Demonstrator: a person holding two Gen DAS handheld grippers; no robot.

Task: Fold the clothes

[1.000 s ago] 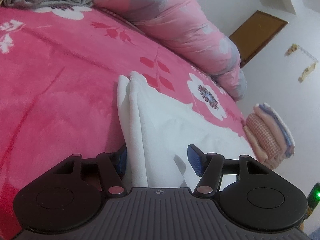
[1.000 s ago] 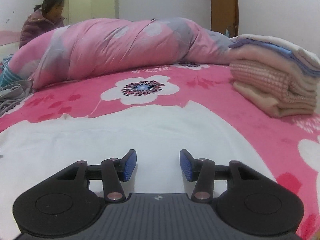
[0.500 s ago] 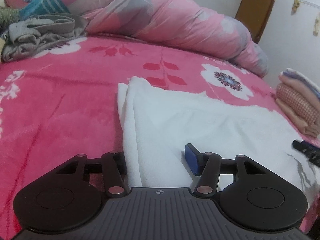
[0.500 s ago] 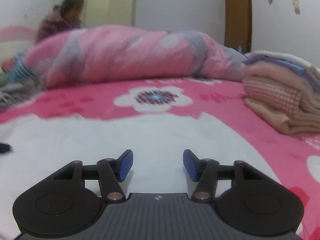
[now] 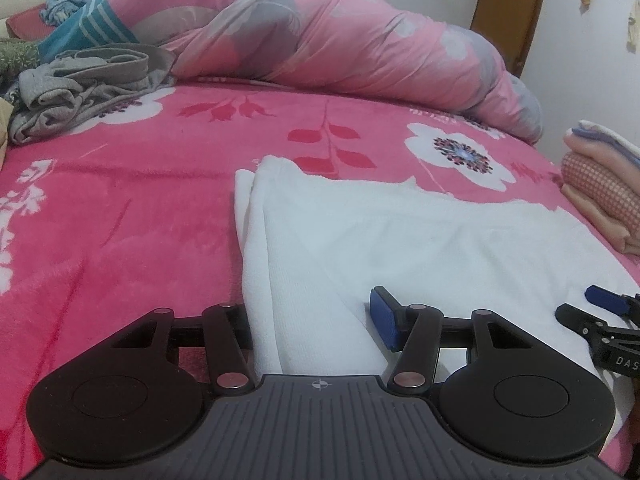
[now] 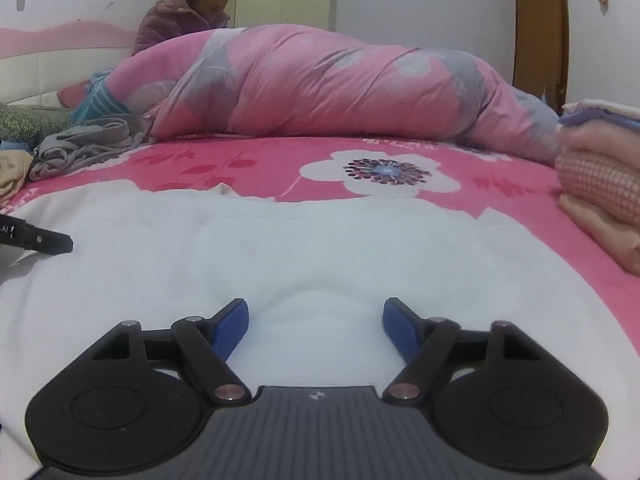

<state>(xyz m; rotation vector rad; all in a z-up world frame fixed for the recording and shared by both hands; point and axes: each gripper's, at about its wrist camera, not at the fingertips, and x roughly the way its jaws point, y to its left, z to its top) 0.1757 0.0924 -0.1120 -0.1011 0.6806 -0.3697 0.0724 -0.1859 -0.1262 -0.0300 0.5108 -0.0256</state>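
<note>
Right now left claw [image 5: 316, 322] straddles the white cloth [image 5: 420, 240] edge, unclenched; right claw [image 6: 316, 326] widening, empty.

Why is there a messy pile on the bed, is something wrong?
The crumpled grey clothes at the far left of the bed lie in a loose, unfolded heap, unlike the neat folded stack on the right. The white garment lies spread flat on the pink blanket. Nothing looks spilled or damaged.
</note>
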